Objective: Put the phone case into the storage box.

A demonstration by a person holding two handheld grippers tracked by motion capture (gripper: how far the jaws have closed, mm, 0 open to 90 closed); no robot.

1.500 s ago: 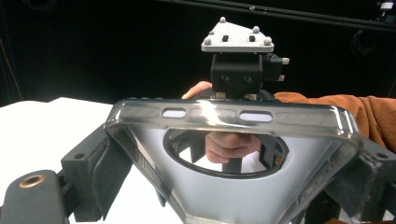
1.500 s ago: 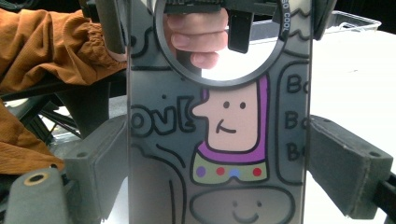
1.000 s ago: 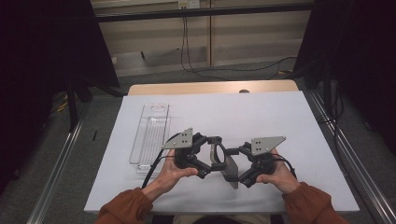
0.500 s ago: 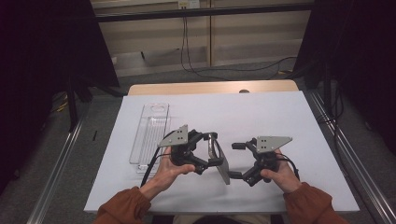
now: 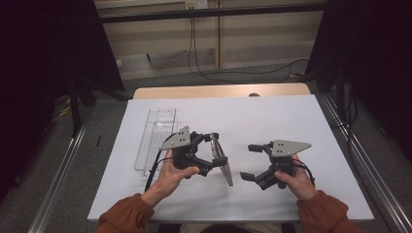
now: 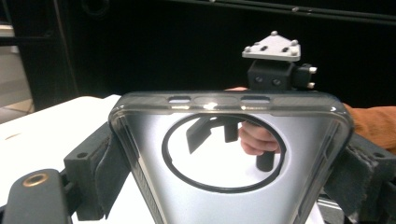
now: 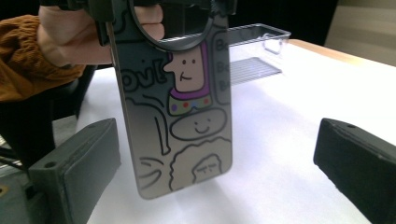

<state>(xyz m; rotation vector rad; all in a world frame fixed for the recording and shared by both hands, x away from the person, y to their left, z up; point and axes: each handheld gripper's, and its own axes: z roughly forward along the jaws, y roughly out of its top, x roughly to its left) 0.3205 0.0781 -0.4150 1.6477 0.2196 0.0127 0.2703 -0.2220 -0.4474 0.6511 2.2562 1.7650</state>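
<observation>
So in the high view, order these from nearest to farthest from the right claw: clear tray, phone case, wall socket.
1. The phone case, just to the left of the right claw, gripped by the left claw.
2. The clear tray, farther left on the table.
3. The wall socket, at the top, beyond the table.

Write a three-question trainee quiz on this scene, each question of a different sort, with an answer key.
1. True or false: the left gripper is shut on the clear phone case with cartoon drawings and a black ring.
2. Multiple choice: the right gripper is (a) open, holding nothing (b) shut on the case (c) lying on the table.
3. Fill in: the clear plastic tray lies on the white table at the person's ____ side.

Key: 1 true; 2 a; 3 left.
</observation>
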